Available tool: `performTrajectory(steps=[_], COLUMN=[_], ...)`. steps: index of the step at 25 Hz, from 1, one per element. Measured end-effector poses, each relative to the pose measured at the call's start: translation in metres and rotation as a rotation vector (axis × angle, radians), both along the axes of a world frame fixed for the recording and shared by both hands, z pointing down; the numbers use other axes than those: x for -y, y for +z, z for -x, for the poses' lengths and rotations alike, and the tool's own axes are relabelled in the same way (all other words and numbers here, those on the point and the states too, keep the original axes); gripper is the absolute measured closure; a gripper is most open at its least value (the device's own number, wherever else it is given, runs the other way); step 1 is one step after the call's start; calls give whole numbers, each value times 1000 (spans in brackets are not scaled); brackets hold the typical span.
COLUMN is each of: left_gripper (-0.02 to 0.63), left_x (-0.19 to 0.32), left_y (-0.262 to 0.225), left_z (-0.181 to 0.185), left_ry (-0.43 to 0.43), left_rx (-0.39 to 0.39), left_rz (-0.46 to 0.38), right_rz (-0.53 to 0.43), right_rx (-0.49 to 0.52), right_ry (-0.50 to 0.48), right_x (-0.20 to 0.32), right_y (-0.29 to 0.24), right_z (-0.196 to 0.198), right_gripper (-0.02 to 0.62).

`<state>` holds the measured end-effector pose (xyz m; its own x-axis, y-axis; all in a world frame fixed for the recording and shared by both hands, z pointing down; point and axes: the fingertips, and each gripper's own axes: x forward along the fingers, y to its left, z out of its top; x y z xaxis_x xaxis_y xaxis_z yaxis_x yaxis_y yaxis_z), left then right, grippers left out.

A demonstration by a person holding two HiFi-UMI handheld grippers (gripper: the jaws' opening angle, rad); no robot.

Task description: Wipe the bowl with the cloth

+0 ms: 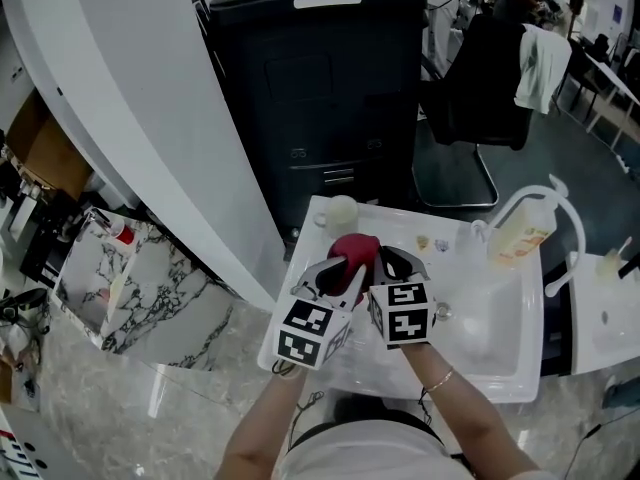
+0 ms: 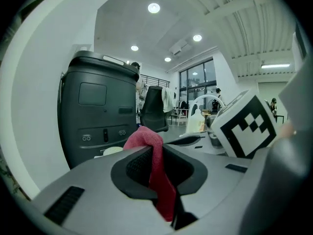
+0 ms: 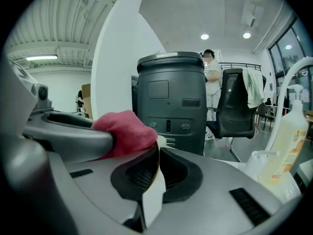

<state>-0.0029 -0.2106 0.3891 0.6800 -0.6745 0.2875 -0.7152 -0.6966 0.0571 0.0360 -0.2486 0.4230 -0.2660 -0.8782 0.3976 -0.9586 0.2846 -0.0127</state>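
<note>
My left gripper [image 1: 345, 268] is shut on a red cloth [image 1: 352, 252] above the white sink counter. In the left gripper view the cloth [image 2: 152, 166] hangs pinched between the jaws [image 2: 155, 153] and bunches up past their tips. My right gripper [image 1: 395, 264] is held close beside it on the right. Its jaws [image 3: 157, 158] are shut on a thin white wall, the bowl's rim [image 3: 152, 195] seen edge-on. The red cloth [image 3: 124, 131] presses against that rim from the left. The rest of the bowl is hidden behind the grippers.
A white sink [image 1: 495, 323] with a curved white tap [image 1: 556, 200] and a soap bottle [image 1: 520, 236] lies to the right. A cream round cup [image 1: 340, 211] stands at the counter's far edge. Behind are a black bin [image 1: 320, 88] and an office chair [image 1: 480, 88].
</note>
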Motion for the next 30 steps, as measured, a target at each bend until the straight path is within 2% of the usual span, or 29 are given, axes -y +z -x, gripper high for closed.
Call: performTrajectory(steps=[7,13,26,30], left_gripper=[543,543,543,543], left_x=[22,38,43,37], left_y=[23,43,54,49], left_z=[-4,5,54,72], left_ry=[-20,-91,-235,-288], left_rx=[83,161,177,165], left_rz=[78,119,164,148], right_rz=[4,28,27,34], right_rx=[-11,-35,-68,-66], right_ry=[2,-1,4,8], right_x=[3,7,14,14], right_y=[5,14,21,23], right_z=[1,2,-4,-7], right_gripper=[575,571,572,572])
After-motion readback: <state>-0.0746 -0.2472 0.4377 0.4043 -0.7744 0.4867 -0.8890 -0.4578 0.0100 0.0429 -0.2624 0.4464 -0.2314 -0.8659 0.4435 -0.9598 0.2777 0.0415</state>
